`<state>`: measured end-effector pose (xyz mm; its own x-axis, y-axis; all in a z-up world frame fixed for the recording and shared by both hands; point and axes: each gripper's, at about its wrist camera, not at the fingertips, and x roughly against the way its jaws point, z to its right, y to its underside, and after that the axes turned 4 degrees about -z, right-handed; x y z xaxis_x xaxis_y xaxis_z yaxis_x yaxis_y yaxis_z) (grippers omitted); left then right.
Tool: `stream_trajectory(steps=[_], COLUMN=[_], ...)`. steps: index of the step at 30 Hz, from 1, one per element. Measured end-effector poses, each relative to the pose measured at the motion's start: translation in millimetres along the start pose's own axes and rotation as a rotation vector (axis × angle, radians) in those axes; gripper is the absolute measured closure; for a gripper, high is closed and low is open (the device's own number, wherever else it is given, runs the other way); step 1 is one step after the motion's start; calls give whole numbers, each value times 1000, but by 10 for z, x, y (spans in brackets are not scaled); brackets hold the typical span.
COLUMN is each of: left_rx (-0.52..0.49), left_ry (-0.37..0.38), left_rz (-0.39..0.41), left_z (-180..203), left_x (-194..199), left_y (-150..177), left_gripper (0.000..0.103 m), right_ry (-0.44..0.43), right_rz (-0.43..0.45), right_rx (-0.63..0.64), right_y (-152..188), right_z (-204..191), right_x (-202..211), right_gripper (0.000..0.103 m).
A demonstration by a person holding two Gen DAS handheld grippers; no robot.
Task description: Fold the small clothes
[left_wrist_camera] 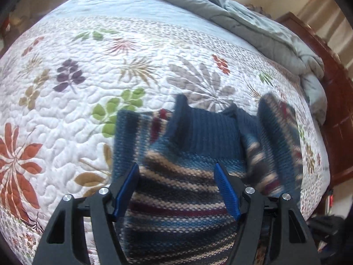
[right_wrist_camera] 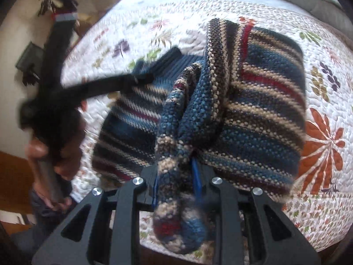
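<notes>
A small knitted sweater with blue, tan and dark red stripes lies on the floral quilt, its navy ribbed collar pointing away. My left gripper hangs open over the sweater's body, and its blue pads press on nothing. In the right wrist view the same sweater lies partly folded. A bunched sleeve runs from it into my right gripper, which is shut on the sleeve; the cuff end hangs out behind the pads. The left gripper shows there as a blurred black shape near the collar.
The white quilt covers a wide bed. A grey blanket is heaped along its far edge, against a dark wooden bed frame. A person's hand holds the left gripper's handle beside the bed edge.
</notes>
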<state>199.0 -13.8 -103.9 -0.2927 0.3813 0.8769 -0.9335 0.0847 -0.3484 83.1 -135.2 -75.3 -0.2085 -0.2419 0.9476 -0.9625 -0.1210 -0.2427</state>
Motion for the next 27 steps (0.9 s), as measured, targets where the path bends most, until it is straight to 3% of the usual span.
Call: stream_trajectory(steps=[3,5,7,11,14,19,21,23,27], left_rx=[26,30,28,-1,-29,-88,-84,-65,-59], left_ry=[16,31,58,141,195,226,223,139,168], left_rz=[-3,-2,-3,-13,-35,-63,-97,-109,-108], left_z=[-92,-101,-95,48,232,612,720,777,823], left_x=[-6,13,28,62,82,17,-105,-226,-263], left_y=[-6,1,12,53,95,138,126,129,172], left_gripper=[33,33,33,33,33,32,32,31,29], right_ry=[-14,-78,-130,-224,-299,-178,-196,-213,-247], right_rz=[-31,-43,-29,0,45,128,141,151,154], right_rx=[-4,-5,5,-42,-104,-151,-188,-207,-228], right_y=[-3,7,44,138,275,530,618,722,860], right_z=[-37,-53,-75,99,361,784,975,1113,1264], right_x=[-206,-268,-244,-49,234,623,678,688,637], right_gripper=[64,40,41,55,55,55,55,55,55])
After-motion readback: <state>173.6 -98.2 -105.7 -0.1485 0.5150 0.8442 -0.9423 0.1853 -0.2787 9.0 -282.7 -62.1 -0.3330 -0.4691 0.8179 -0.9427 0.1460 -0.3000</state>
